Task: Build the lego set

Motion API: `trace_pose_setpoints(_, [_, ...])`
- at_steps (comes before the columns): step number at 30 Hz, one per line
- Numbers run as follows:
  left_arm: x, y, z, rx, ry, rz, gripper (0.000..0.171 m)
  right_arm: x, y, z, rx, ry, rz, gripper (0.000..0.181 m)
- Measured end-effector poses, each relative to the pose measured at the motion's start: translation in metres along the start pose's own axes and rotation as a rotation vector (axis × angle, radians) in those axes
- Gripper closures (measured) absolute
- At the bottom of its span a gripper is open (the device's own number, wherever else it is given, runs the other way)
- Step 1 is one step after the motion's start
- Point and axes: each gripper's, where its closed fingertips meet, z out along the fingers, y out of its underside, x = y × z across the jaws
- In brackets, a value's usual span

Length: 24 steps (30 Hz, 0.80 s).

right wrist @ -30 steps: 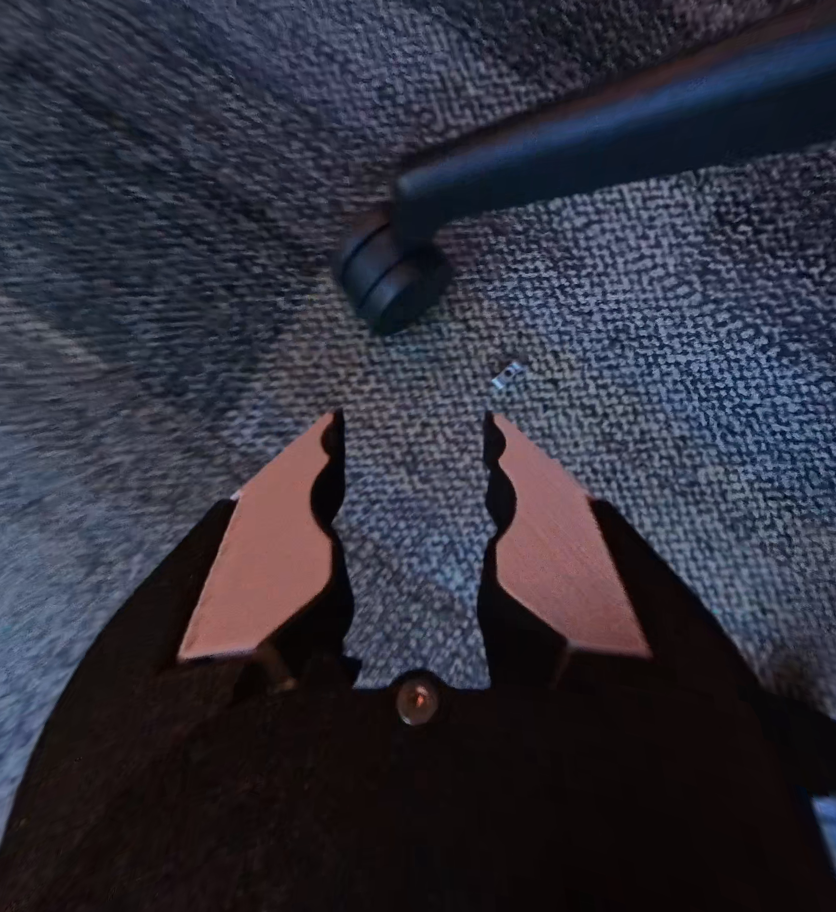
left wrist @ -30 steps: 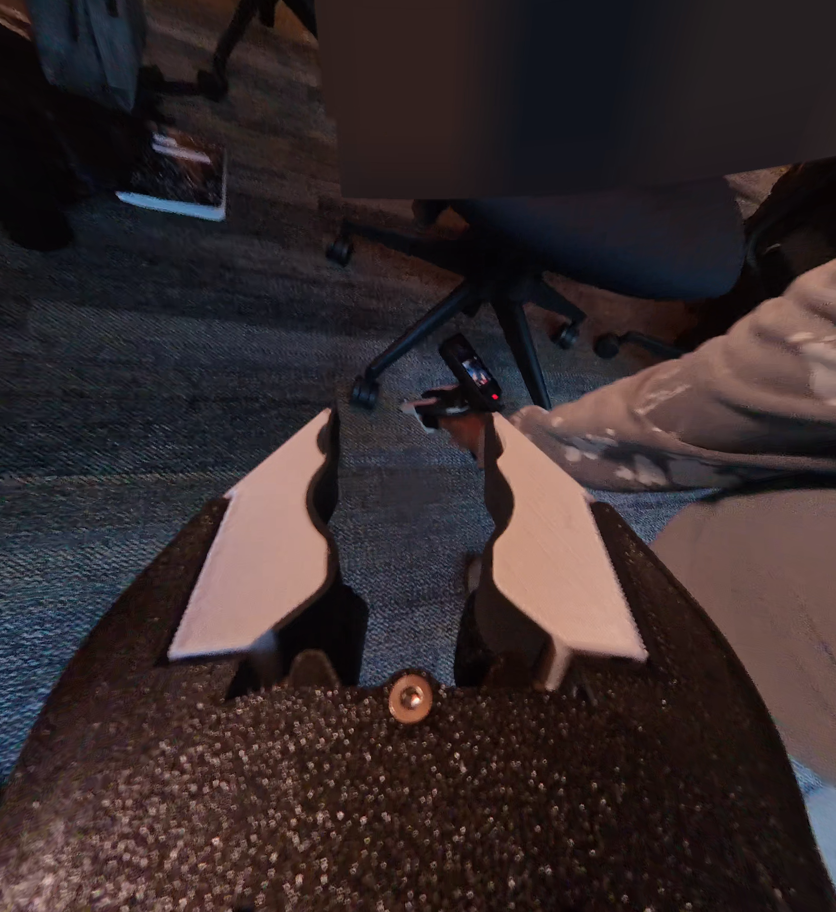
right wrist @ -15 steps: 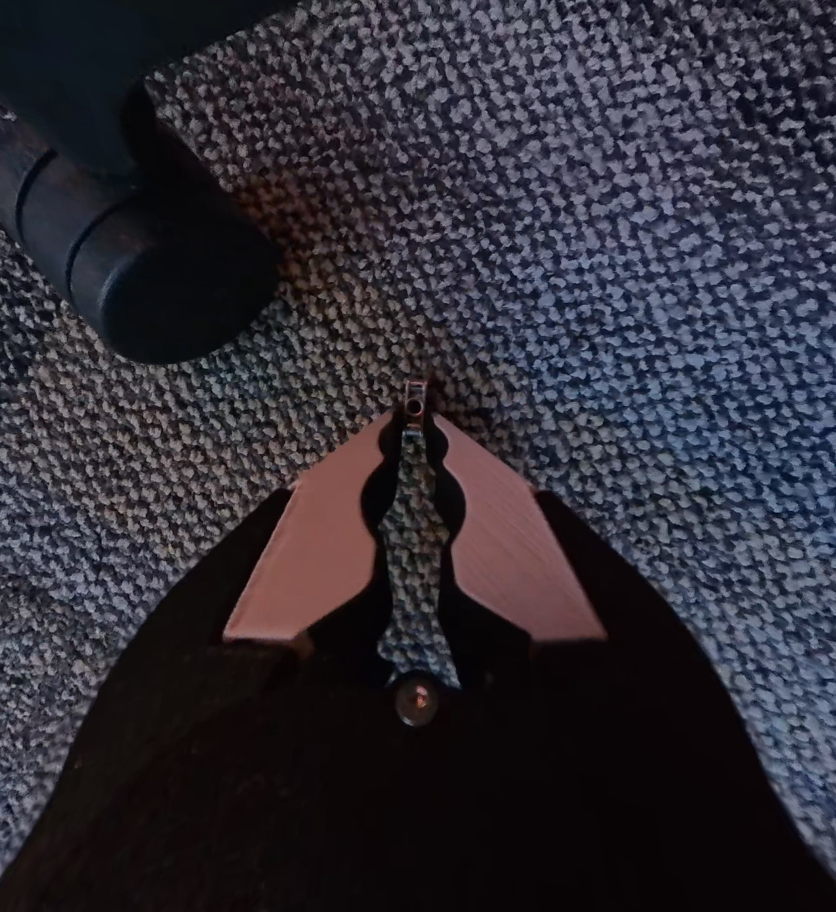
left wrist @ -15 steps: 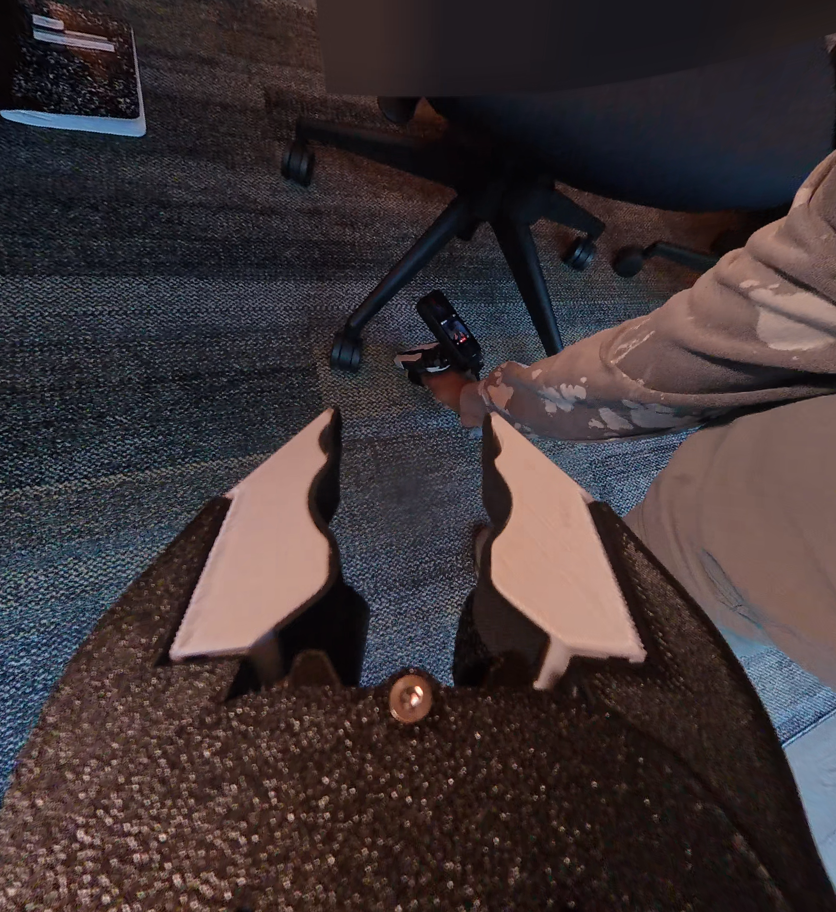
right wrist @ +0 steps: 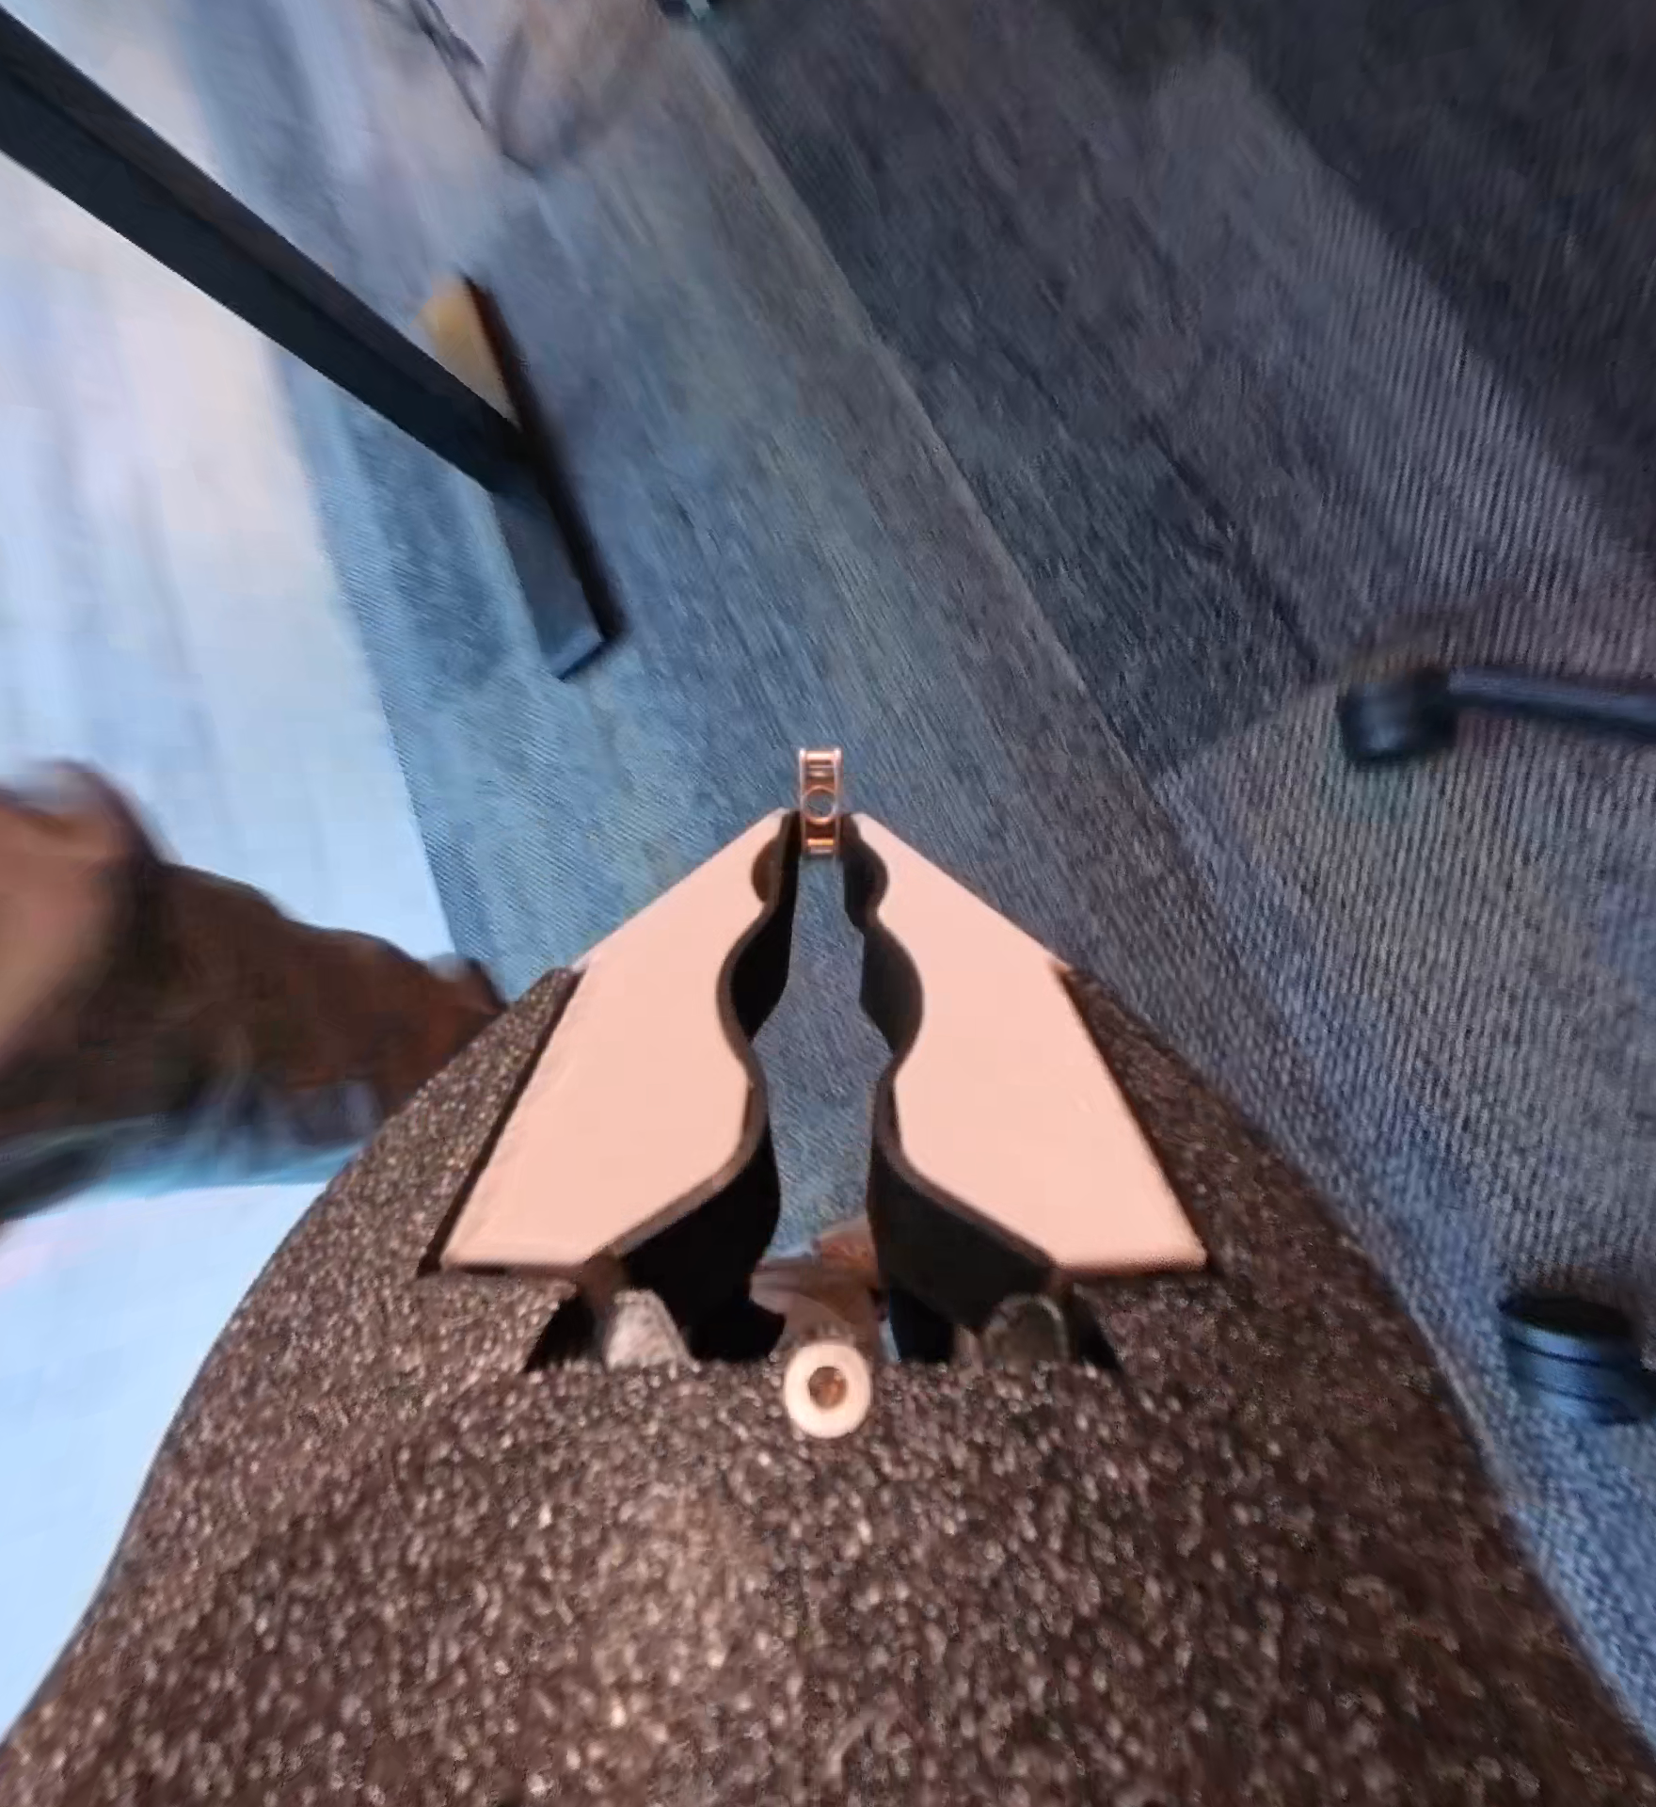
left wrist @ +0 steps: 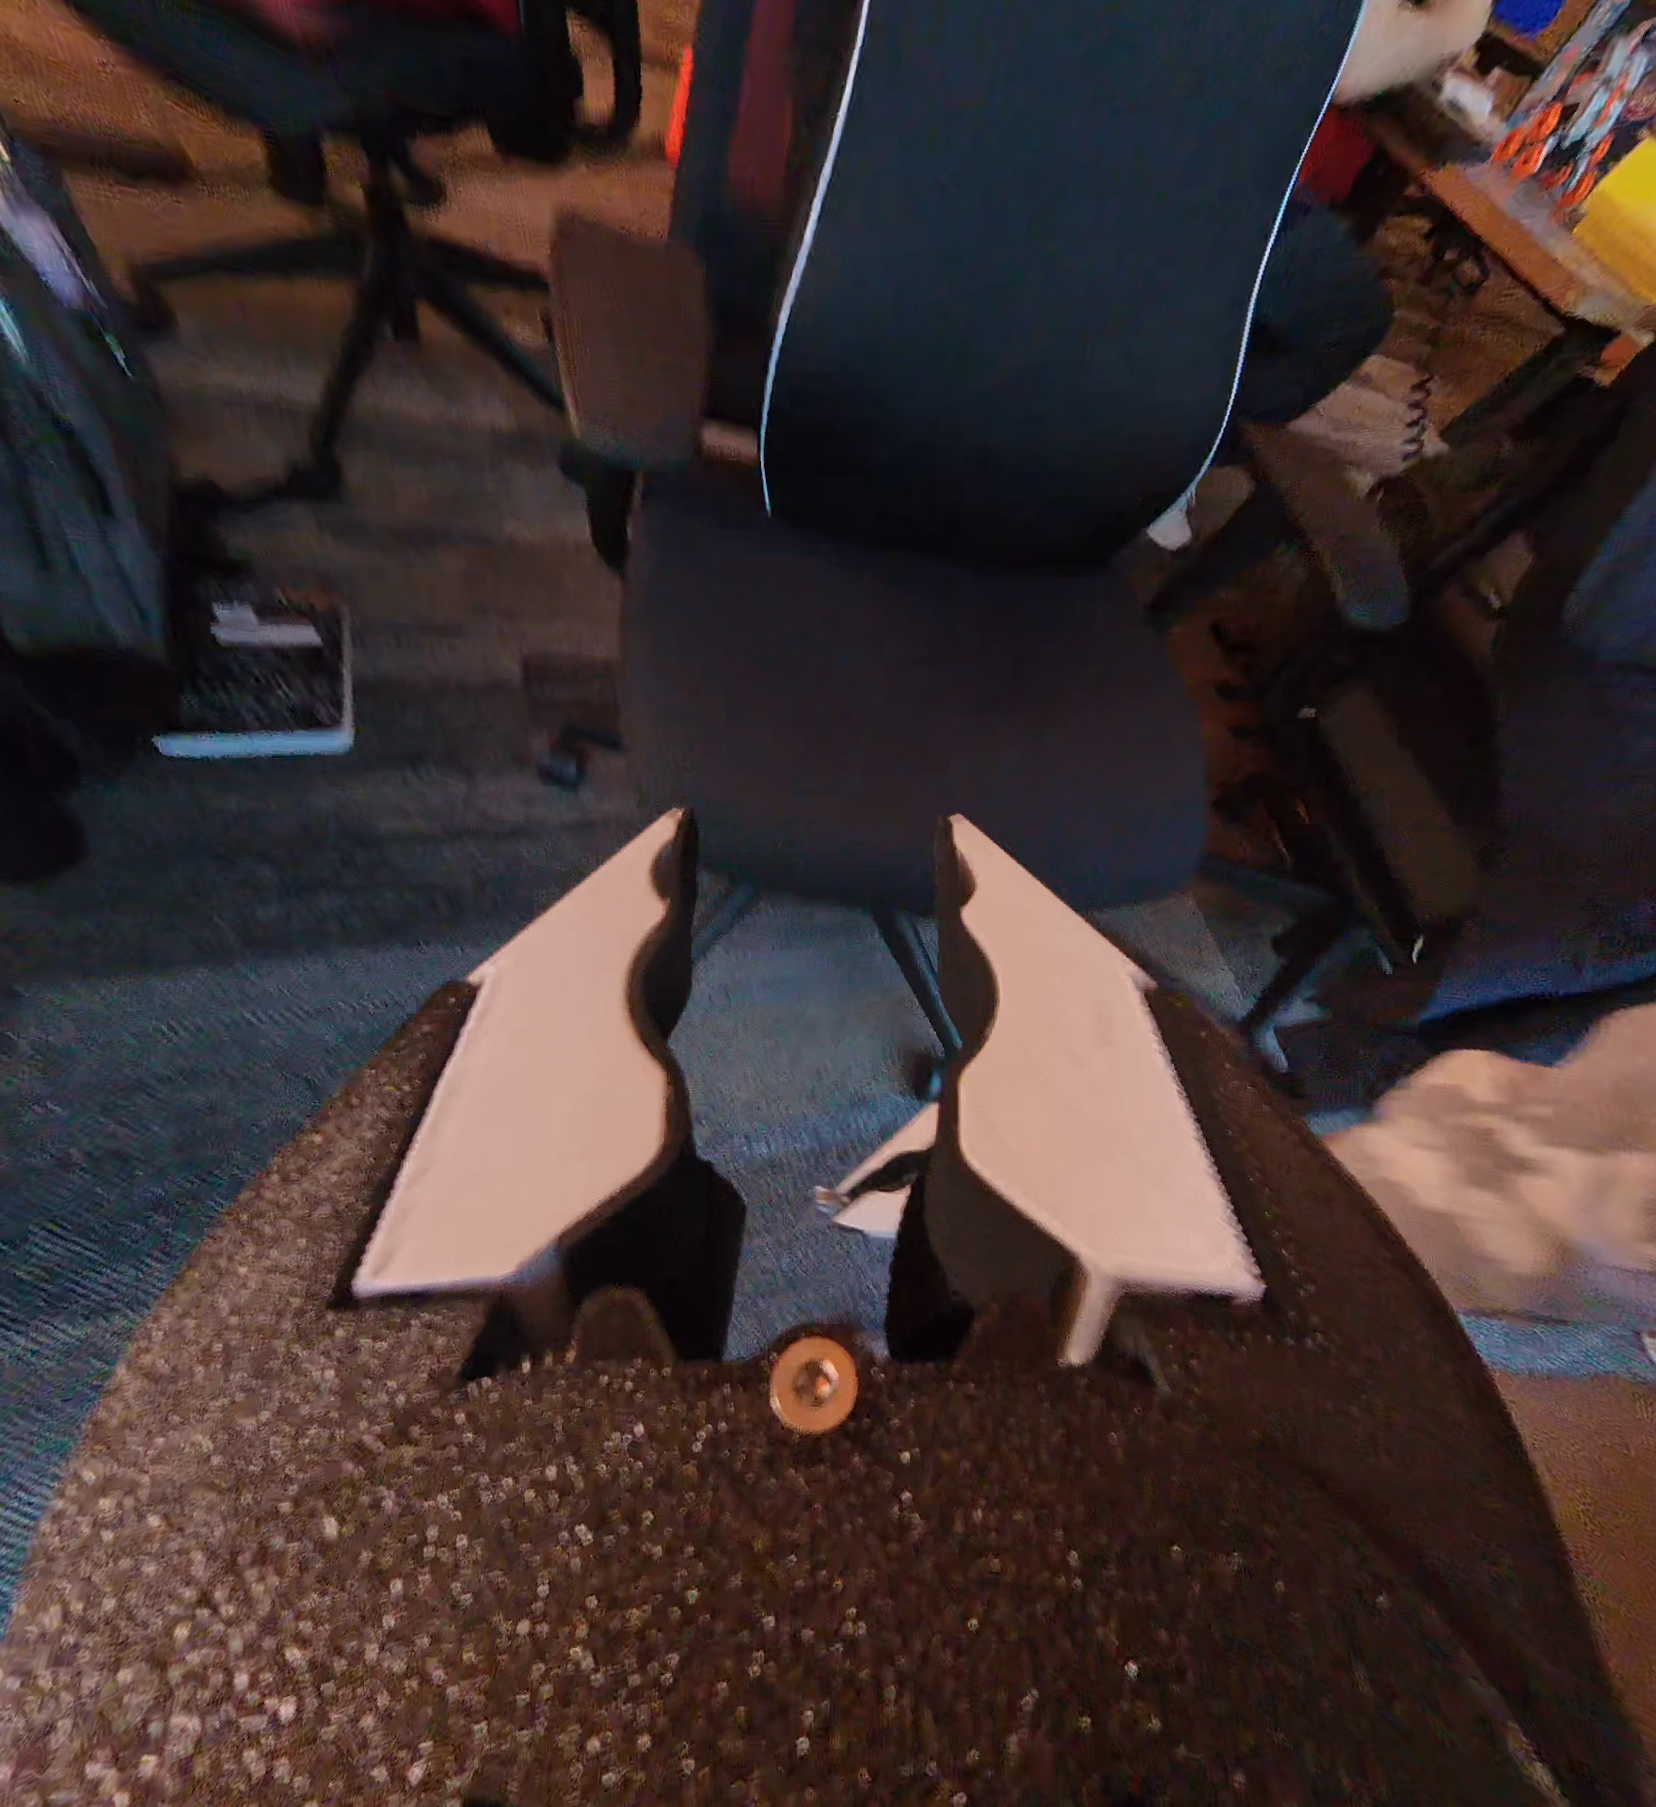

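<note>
My right gripper point(right wrist: 820, 826) is shut on a small metal clip point(right wrist: 819, 800). The clip sticks out past the fingertips, lifted above the grey carpet point(right wrist: 1293, 880). My left gripper point(left wrist: 814, 831) is open and empty. It is held above the carpet and points at a dark office chair point(left wrist: 912, 704). A pale tip of the right gripper point(left wrist: 878, 1173) shows low between the left fingers, with a patterned sleeve point(left wrist: 1538, 1173) at the right.
A notebook point(left wrist: 262, 675) lies on the carpet at left beside a dark bag point(left wrist: 32, 489). A second chair point(left wrist: 394, 244) stands behind. A cluttered shelf point(left wrist: 1587, 176) is at the upper right. Chair casters point(right wrist: 1567, 1369) and a dark table leg point(right wrist: 550, 548) show in the right wrist view. Across from one pair of fingers to the other is roughly 30 cm.
My right gripper closed on the clip on the carpet beside a caster, then lifted it clear. My left gripper tilted up from the floor toward the chair and stayed open.
</note>
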Motion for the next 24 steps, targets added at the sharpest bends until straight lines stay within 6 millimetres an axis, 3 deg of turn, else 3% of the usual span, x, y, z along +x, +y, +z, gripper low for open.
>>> trace_pose_setpoints(2, [0.007, -0.068, -0.023, 0.050, -0.010, 0.039, 0.121, -0.044, -0.088, -0.077, 0.108, -0.023, -0.078, 0.175])
trace_pose_setpoints(5, [0.008, -0.156, -0.063, 0.135, -0.013, 0.027, 0.119, -0.077, -0.220, -0.176, 0.274, 0.018, -0.273, 0.175])
trace_pose_setpoints(8, [0.003, -0.219, -0.099, 0.234, 0.012, -0.037, 0.118, -0.099, -0.333, -0.246, 0.394, 0.077, -0.494, 0.175])
trace_pose_setpoints(10, [-0.004, -0.243, -0.114, 0.279, 0.041, -0.091, 0.118, -0.116, -0.391, -0.271, 0.440, 0.099, -0.603, 0.175])
trace_pose_setpoints(12, [-0.017, -0.261, -0.125, 0.331, 0.062, -0.145, 0.118, -0.137, -0.436, -0.281, 0.476, 0.097, -0.673, 0.175])
trace_pose_setpoints(14, [-0.034, -0.272, -0.133, 0.363, 0.085, -0.181, 0.116, -0.163, -0.467, -0.277, 0.494, 0.065, -0.694, 0.175])
trace_pose_setpoints(19, [-0.091, -0.292, -0.160, 0.434, 0.155, -0.203, 0.114, -0.221, -0.520, -0.240, 0.479, 0.067, -0.751, 0.174])
trace_pose_setpoints(24, [-0.147, -0.326, -0.213, 0.532, 0.317, -0.286, 0.127, -0.277, -0.580, -0.202, 0.478, 0.065, -0.801, 0.175])
